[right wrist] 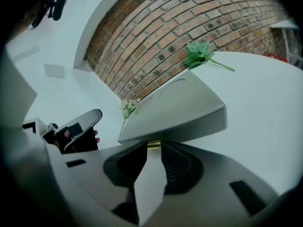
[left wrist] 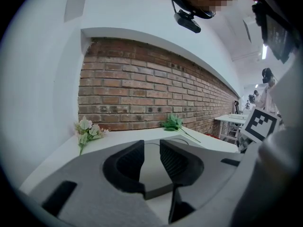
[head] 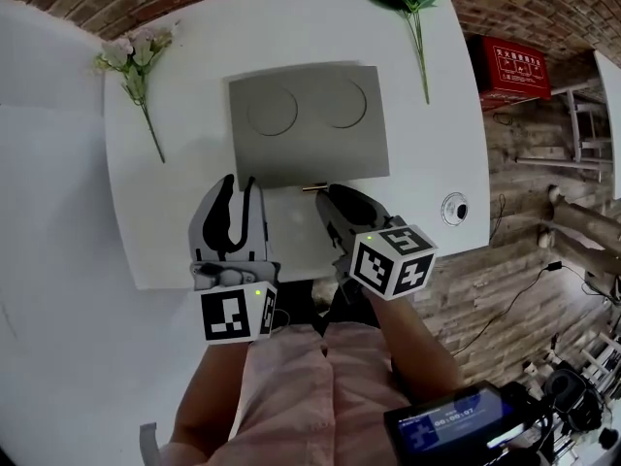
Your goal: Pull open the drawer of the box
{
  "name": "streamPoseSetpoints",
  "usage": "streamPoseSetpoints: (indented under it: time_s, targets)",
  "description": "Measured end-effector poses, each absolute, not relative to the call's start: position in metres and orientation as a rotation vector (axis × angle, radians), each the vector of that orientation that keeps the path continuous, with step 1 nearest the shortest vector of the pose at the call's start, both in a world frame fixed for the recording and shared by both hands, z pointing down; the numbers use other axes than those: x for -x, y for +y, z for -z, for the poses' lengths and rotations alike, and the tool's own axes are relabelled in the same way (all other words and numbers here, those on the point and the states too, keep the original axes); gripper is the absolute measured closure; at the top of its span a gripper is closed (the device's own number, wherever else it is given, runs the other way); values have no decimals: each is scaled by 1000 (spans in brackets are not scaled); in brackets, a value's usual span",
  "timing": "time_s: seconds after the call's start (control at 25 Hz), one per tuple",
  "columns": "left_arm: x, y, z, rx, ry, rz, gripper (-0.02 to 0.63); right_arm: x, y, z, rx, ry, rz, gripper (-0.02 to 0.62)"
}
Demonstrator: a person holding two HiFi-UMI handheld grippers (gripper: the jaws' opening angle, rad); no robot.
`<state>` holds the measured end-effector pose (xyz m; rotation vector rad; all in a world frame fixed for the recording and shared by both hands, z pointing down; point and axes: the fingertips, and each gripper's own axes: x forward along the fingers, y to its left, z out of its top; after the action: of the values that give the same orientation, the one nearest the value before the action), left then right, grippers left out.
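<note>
A flat grey box (head: 309,124) with two round imprints on its lid lies on the white table (head: 184,212). A small gold handle (head: 313,188) sticks out of its near face. My right gripper (head: 332,200) is just in front of that handle. In the right gripper view its jaws (right wrist: 153,149) stand apart, with the gold handle (right wrist: 153,145) at the gap between the tips and the box (right wrist: 180,108) above. My left gripper (head: 239,190) is open at the box's near left corner. Between its jaws (left wrist: 151,149) only the box's corner (left wrist: 154,176) shows.
A pale flower sprig (head: 139,71) lies left of the box and a green leafy sprig (head: 412,8) at the far right. A small round white object (head: 454,208) sits by the table's right edge. The table's near edge runs just under my grippers. A red case (head: 514,66) stands beyond the table on the right.
</note>
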<state>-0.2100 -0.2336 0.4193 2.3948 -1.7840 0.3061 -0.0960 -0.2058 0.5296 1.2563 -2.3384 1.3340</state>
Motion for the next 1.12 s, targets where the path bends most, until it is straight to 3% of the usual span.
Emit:
streamPoseSetpoints:
  time_s: [0.56,1.12]
  targets:
    - [217,-248,-417,-2375,-1808,-290,497,109,-212,-543,-1004,-2214,-1870,510]
    - [226,-247,-417,-2366,-1825,-281,498,113,-211,-546,-933,-2206,-1944,538]
